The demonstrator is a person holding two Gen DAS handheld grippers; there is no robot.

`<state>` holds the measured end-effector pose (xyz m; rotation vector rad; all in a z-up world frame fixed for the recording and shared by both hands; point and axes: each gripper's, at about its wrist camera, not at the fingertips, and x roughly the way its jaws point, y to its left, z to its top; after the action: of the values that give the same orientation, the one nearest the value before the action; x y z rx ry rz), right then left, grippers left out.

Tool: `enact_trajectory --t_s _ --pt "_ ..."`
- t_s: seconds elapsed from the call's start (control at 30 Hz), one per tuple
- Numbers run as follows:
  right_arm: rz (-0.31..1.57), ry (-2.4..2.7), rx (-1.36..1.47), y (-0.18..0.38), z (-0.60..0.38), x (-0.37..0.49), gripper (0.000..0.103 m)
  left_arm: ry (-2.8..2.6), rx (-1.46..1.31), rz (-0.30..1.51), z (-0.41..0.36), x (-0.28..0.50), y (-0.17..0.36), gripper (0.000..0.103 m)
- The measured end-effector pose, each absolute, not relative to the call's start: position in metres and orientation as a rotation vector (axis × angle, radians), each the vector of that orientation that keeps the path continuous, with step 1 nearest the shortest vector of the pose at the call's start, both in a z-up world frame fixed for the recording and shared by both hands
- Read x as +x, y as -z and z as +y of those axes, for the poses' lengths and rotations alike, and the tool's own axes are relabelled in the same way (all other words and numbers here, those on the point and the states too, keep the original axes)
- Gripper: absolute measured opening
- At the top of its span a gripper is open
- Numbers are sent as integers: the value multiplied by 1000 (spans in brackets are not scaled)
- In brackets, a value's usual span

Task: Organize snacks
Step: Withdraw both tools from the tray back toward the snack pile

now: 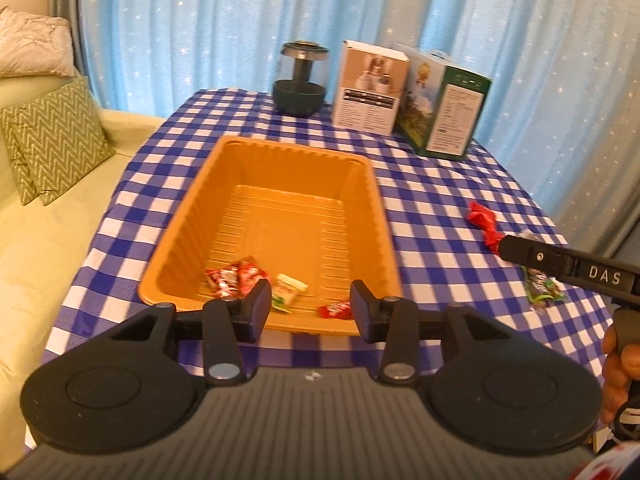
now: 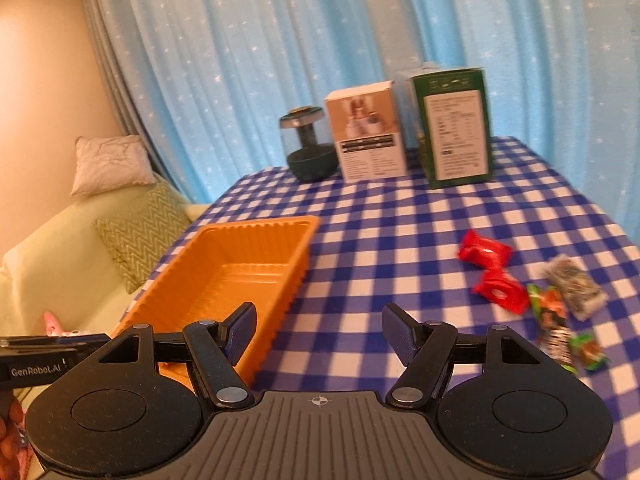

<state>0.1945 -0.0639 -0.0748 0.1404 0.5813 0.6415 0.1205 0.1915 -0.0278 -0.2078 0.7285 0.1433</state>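
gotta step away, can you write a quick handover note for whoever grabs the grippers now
Left gripper: open, empty, over the near end of the orange tray.
Right gripper: open, empty, above the checked tablecloth just right of the tray.
Done: four wrapped snacks lie in the tray's near end: two red packets, a white and green one, and a small red one.
Left: right of the tray, still on the cloth, are two red wrappers, a grey packet and green and orange packets. Move them into the tray.
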Motion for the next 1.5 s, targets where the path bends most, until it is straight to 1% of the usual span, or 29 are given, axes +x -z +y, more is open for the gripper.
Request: enact_trajectory --t_s 0.47,0.57,0.97,1.37,1.43,1.47,1.5 --pt "585 -499 154 81 -147 172 69 -17 -171 733 122 124 23 46" --pt "595 -467 154 87 -162 171 69 11 -164 733 106 127 24 49" --pt "623 -332 178 106 -223 179 69 113 -113 773 49 156 44 50" --pt "640 -334 91 117 -237 224 69 227 -52 806 1 206 79 51" --pt "645 -340 68 122 -236 235 67 233 -49 811 -3 216 86 51" --pt "653 -343 59 124 -236 241 59 238 -48 813 -5 222 89 51" --pt "662 -348 50 126 -235 247 53 240 -47 813 -6 226 91 51"
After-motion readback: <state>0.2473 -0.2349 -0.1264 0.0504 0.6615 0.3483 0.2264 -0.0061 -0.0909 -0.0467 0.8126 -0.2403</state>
